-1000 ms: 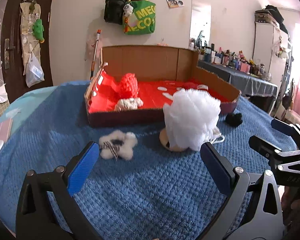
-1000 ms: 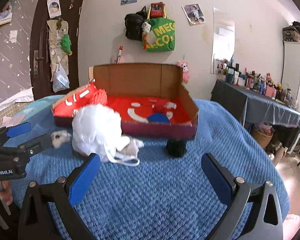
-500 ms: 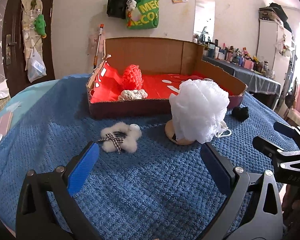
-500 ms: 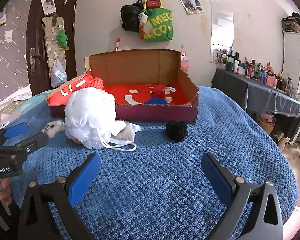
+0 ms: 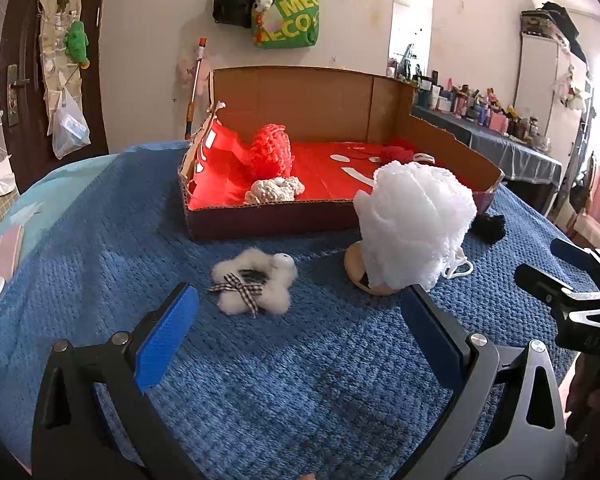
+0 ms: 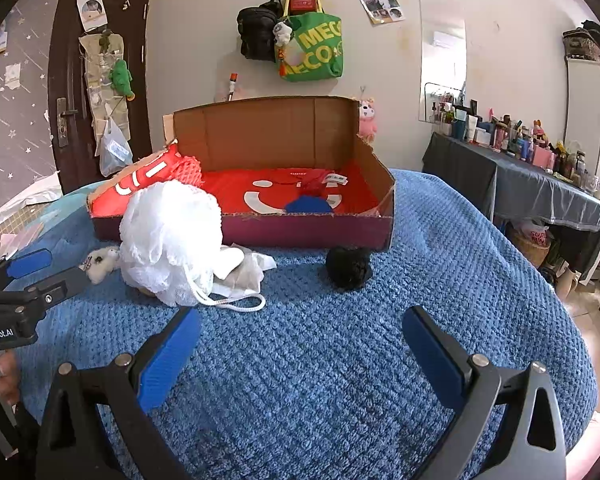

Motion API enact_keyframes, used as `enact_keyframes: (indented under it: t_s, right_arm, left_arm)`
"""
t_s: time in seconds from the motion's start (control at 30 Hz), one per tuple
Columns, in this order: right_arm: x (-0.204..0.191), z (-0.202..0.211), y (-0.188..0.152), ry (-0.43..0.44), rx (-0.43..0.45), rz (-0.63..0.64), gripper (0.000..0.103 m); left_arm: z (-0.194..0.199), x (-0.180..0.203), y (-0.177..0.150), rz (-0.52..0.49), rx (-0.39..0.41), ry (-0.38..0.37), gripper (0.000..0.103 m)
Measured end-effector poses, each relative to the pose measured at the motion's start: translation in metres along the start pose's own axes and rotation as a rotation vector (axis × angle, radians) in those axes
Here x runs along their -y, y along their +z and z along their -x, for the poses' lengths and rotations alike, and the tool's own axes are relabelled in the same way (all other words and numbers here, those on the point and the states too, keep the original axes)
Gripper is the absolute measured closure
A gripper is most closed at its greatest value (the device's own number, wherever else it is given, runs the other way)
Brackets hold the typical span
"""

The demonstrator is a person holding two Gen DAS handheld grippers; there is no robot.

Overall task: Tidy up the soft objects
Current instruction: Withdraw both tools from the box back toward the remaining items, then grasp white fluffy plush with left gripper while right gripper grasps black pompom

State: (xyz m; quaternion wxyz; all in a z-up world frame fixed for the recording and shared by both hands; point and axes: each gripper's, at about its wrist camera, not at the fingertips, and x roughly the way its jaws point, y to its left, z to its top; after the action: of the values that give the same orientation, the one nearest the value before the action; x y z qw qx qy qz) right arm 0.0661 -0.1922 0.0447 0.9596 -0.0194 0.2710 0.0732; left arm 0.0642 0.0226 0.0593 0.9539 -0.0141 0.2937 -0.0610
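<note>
A white fluffy star with a checked bow (image 5: 254, 286) lies on the blue blanket just beyond my open, empty left gripper (image 5: 300, 316). A white mesh puff (image 5: 414, 226) stands to its right; it also shows in the right wrist view (image 6: 170, 236), with white cloth (image 6: 242, 270) beside it. A black pompom (image 6: 348, 268) lies past my open, empty right gripper (image 6: 300, 340). The cardboard box (image 5: 268, 222) with red lining holds a red knit piece (image 5: 271, 150), a cream knit piece (image 5: 274, 190) and a small red item (image 6: 311, 187).
The blue blanket (image 6: 320, 380) covers a rounded surface that drops off at the right. A dark table with bottles (image 6: 540, 184) stands at the right. Bags (image 6: 308, 52) hang on the back wall. A door (image 6: 80, 80) is at the left.
Both grippers have moved forward and slightly lower toward the objects; the fluffy star, the puff and the black pompom sit larger and closer. Nothing was picked up.
</note>
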Motion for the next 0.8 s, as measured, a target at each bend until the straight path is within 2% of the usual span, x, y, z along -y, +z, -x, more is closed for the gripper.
enact_keyframes:
  t_s: [0.4,0.8]
  right_arm:
    - [0.017,-0.014,0.020,-0.010,-0.035,-0.039,0.000]
    - [0.040,-0.049,0.039,-0.048,-0.150,-0.045,0.000]
  left_arm:
    - [-0.018,-0.017,0.019,-0.003,-0.078,0.017,0.000]
    - [-0.049,-0.030,0.027,0.005,-0.190,0.002,0.001]
